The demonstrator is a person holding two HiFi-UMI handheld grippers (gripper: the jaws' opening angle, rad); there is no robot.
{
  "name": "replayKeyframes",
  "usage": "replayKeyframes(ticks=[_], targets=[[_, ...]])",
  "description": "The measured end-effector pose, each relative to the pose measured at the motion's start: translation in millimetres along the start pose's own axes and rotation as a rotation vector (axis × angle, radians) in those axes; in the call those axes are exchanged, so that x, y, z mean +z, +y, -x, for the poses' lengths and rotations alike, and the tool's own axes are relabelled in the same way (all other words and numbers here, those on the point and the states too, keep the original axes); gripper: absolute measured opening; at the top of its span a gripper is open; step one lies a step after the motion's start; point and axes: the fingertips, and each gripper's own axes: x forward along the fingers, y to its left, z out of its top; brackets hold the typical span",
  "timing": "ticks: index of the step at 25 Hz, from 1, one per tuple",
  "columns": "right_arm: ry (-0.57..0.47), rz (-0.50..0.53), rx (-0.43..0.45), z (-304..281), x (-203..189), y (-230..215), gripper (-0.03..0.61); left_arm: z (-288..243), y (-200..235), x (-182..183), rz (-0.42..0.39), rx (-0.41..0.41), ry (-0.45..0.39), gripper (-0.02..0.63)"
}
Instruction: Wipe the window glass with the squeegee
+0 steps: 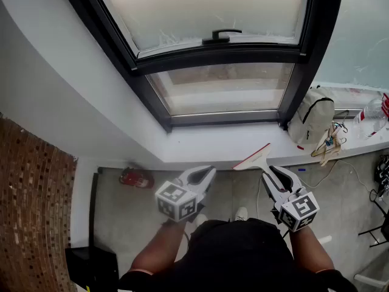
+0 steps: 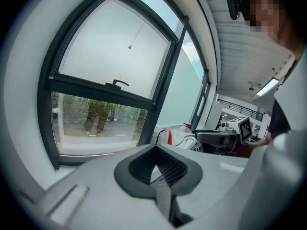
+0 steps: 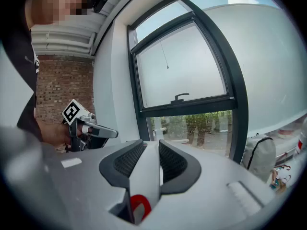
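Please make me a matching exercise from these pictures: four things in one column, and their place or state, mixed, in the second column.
1 squeegee
2 backpack
3 window handle
4 left gripper

a on the sill
b shut, empty
c held in the right gripper
d on the dark frame

Pairs: 1-c, 2-a, 3-d, 4-b

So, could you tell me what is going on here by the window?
A person stands at the window with a gripper in each hand. The right gripper is shut on the squeegee, held low near the windowsill and clear of the window glass. The left gripper is shut on nothing, beside it. No wiping stroke is under way.
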Motion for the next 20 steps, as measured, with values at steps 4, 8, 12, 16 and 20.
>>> replayKeyframes(ticks=[4, 8, 12, 16, 20], targets=[[0.007, -0.003, 0.015, 6.9, -4.0, -11.7, 0.127, -14.2, -6.8, -4.7, -0.010, 0.005, -0.002, 0.000], [-0.007, -0.007, 0.016, 13.7, -4.3, -26.0, 0.126, -25.7, -16.4, -6.3, -0.014, 0.013, 0.005, 0.000], [-0.048, -0.040, 0.014, 24.6, -1.7, -34.7, 0.129, -35.4, -26.8, -5.7, -0.012, 0.003, 0.022, 0.000], [-0.066, -0.079, 0.044, 28.6, 0.4, -37.8, 0.130, -46.0, -27.1, 6.9, 0.001, 0.000, 0.011, 0.000], [-0.059, -0.098, 0.020, 36.6, -6.1, -48.0, 0.130, -57.5, -37.2, 13.3, -0.018, -0.020, 0.010, 0.000]])
